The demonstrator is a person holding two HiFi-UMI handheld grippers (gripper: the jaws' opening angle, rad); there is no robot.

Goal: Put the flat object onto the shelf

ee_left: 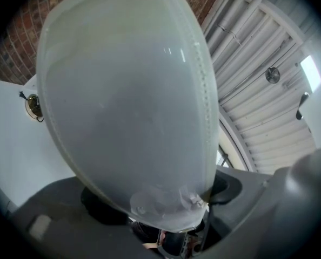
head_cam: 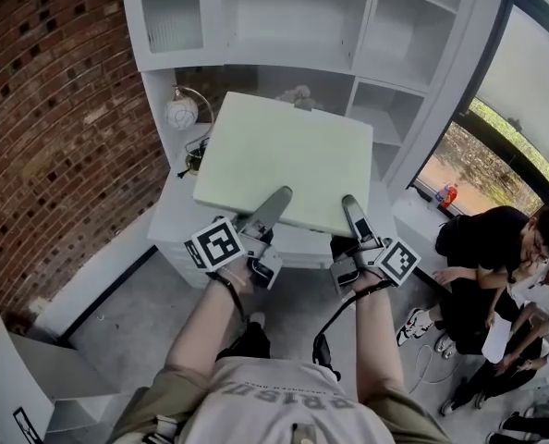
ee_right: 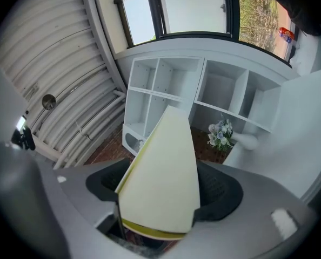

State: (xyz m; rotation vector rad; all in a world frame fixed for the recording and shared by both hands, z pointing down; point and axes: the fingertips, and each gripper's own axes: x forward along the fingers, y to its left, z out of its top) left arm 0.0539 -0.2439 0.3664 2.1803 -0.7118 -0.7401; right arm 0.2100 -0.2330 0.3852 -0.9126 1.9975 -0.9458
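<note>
Jaws of the left gripper and right gripper clamp the pale green board at its near edge; beyond them, a clock and flowers occupy the white shelf under open cubbies.

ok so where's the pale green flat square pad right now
The pale green flat square pad is mid-frame in the head view, gripped at its near edge by the left gripper and right gripper, in front of the white shelf unit.
</note>
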